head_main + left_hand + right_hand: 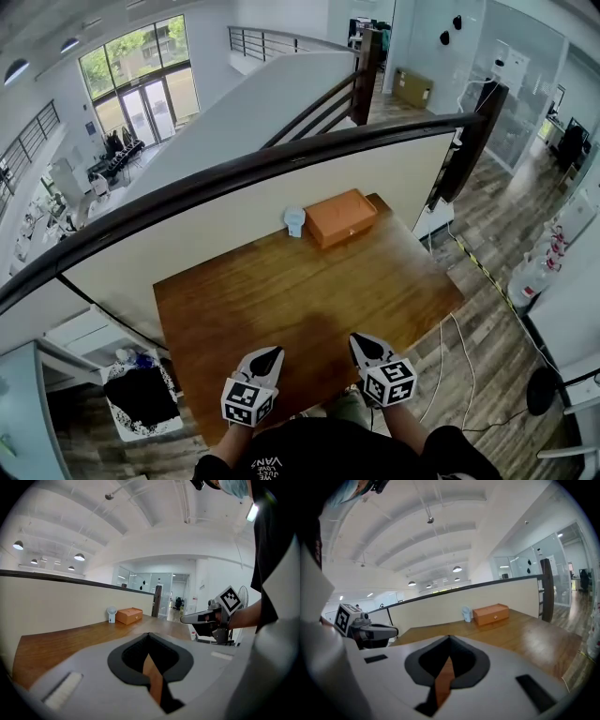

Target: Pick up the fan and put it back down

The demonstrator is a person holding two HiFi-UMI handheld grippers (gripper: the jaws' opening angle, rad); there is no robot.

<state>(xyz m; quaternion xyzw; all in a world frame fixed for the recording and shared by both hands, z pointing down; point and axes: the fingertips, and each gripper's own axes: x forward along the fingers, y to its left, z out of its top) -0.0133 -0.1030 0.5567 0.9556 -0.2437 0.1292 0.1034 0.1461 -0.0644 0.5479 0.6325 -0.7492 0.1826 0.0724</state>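
Left of the orange box (pixel 341 217), head view: the fan (pixel 294 221) stands upright on the table (pixel 309 309), just beside the box's left end.
Head view, claws: my left claw (pixel 273 353) and right claw (pixel 360 342) hover at the table edge opposite the box. Both are well apart from the fan and point toward it.
Head view, nearer side: the left claw, by my judgement. The fan lies almost straight ahead of it, while the right claw faces the box.
Left gripper view, jaws: my left claw (pixel 148 634) has its tips together with nothing between them.
Left gripper view, fan: the fan (pixel 111 613) is left of the box (pixel 130 615), far ahead of my tips.
Right gripper view, jaws: my right claw (pixel 449 637) is likewise closed and empty.
Right gripper view, fan: the fan (pixel 466 613) stands upright at the box's (pixel 491 614) left end, far ahead.
Stage: a standing fan and two empty claws fit either a fan awaiting its lift or one already set back down.
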